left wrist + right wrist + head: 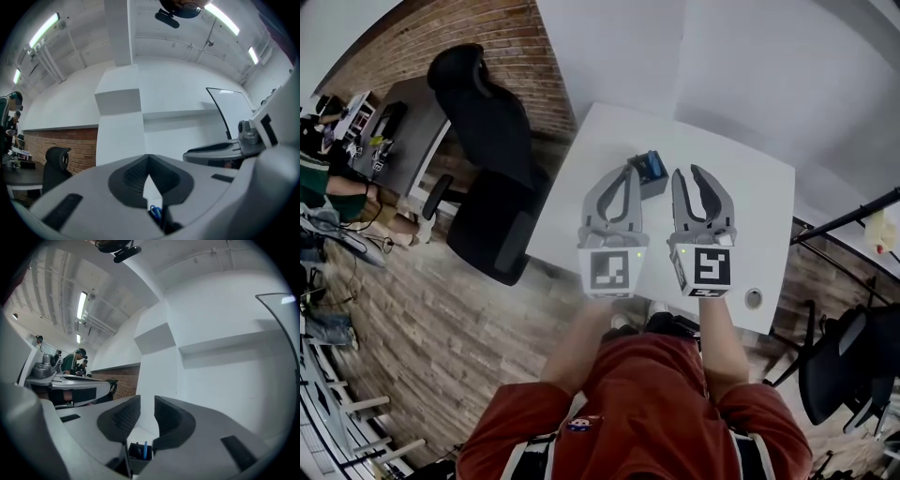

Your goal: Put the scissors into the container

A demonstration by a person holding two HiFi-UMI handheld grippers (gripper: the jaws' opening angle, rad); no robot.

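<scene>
Scissors: blue handles (654, 166) poke up out of the dark container (647, 184), so they look to be in there already, blades down as far as anyone can tell

Container spot: upright on the white table (750, 187), toward the far side; there may be other bits inside, but they're too small to make out

Progress: looks pretty much done tbh. The drop-in part seems finished and neither tool is carrying anything

What's left: probably just backing the hands off, if that even counts as a step

Left gripper (630, 172): jaws pinched together at the tips, just a sliver of daylight lower down, nothing in them

Right gripper (685, 172): jaws partway apart with a clear gap between the pads, and nothing sitting in that gap

Scissors vs jaws: from the head view, the container sits just past the tips and between the two grippers, nearer the left one. Each gripper view catches it low down through the gap, ahead of and below the pads, not touching them

Pose: both grippers side by side over the table, pointing away from the person, roughly level
</scene>
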